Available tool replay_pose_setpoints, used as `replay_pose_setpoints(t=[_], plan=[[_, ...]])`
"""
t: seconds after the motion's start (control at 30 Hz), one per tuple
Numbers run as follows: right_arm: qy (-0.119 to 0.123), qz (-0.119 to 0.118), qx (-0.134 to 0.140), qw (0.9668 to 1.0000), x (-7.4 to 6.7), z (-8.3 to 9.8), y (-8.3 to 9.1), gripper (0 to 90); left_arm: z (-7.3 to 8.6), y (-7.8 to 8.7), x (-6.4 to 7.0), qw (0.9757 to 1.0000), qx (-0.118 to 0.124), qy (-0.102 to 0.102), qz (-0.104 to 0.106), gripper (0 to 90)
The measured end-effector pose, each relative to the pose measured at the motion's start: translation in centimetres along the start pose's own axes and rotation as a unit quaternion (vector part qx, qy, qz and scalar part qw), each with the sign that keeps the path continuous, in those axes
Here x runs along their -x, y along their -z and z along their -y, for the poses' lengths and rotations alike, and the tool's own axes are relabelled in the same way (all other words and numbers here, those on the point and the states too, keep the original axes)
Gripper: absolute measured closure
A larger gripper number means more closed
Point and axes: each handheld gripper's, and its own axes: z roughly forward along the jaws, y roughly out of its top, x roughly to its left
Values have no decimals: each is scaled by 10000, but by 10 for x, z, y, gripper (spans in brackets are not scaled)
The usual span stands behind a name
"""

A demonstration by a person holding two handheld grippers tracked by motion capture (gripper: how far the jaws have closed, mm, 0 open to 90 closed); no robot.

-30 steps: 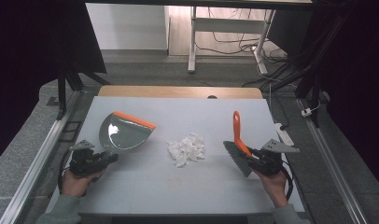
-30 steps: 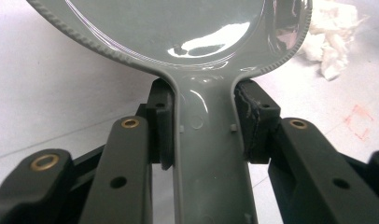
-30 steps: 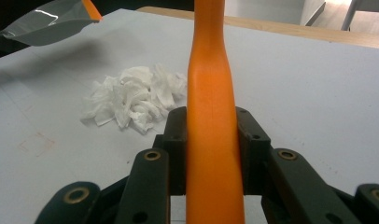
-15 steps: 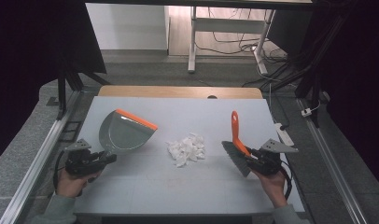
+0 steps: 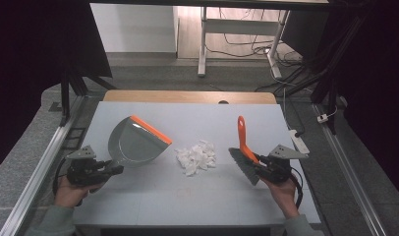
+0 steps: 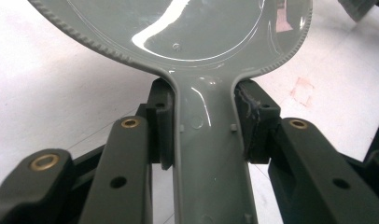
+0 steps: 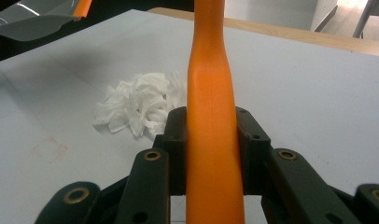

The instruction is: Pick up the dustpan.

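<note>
Two hand-held grippers and three loose things are shown, listed from largest to smallest.

Tabletop (image 5: 153,196): a pale grey-white surface is seen from the high view, with a wooden strip along its far edge; all the things below are carried on it or held over it.

Dustpan (image 5: 133,145): a grey pan with an orange lip is held at the left of the tabletop, its open mouth turned toward the middle and its lip tilted. In the left gripper view its grey handle (image 6: 208,154) is seen running between the two black jaws, with the glossy pan spreading out beyond them.

Brush (image 5: 242,147): an orange handle with dark grey bristles is held at the right of the tabletop; the handle points away from the person and the bristles lie toward the near side. In the right gripper view the orange handle (image 7: 211,130) is seen rising upright between the jaws.

Paper scraps (image 5: 196,157): a small heap of white torn pieces is found near the middle of the tabletop, between dustpan and brush and apart from both; it is also seen in the right gripper view (image 7: 138,107).

Left gripper (image 5: 101,169): its jaws are clamped on the dustpan's handle, both pads pressed to its sides.

Right gripper (image 5: 261,167): its jaws are clamped on the brush's handle, one pad on each side.
</note>
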Motion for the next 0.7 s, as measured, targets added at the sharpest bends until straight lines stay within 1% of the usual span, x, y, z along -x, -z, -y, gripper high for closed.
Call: replay_pose_setpoints(t=[0.03, 0.07, 0.1, 0.2, 0.23, 0.3, 0.47, 0.53, 0.57, 0.6, 0.63, 0.7], plan=[[-9, -3, 17, 10000, -1, -1, 0, 701, 0, 0, 0, 10000, 0, 0, 0, 613], [-12, -18, 42, 10000, -1, -2, -1, 701, -1, 0, 0, 10000, -44, -44, 68, 613], [-25, -18, 48, 10000, -1, -3, -2, 701, -1, 0, 0, 10000, -44, -44, 68, 613], [-126, -8, 96, 9999, 1, -7, -6, 701, -1, 0, 2, 9995, -181, -172, 171, 613], [-126, -8, 96, 9999, 1, -7, -6, 701, -1, 0, 2, 9995, -181, -172, 171, 613], [-152, 41, 116, 9998, 2, -12, -12, 701, -1, -1, 4, 9992, -236, -228, 229, 613], [-213, 57, 129, 9997, 2, -18, -21, 701, -1, -3, 8, 9977, -437, -400, 334, 613], [-201, 73, 127, 9997, 0, -21, -26, 701, -1, -3, 9, 9972, -571, -371, 306, 612], [-201, 73, 127, 9997, 0, -21, -26, 701, -1, -3, 9, 9972, -571, -371, 306, 613], [-222, 73, 132, 9996, -1, -24, -30, 701, -1, -2, 11, 9965, -641, -414, 347, 613], [-232, 79, 141, 9996, -1, -26, -32, 701, -1, -2, 11, 9965, -641, -414, 347, 613], [-252, 79, 148, 9995, -1, -27, -34, 701, -1, -3, 12, 9952, -725, -516, 412, 612]])
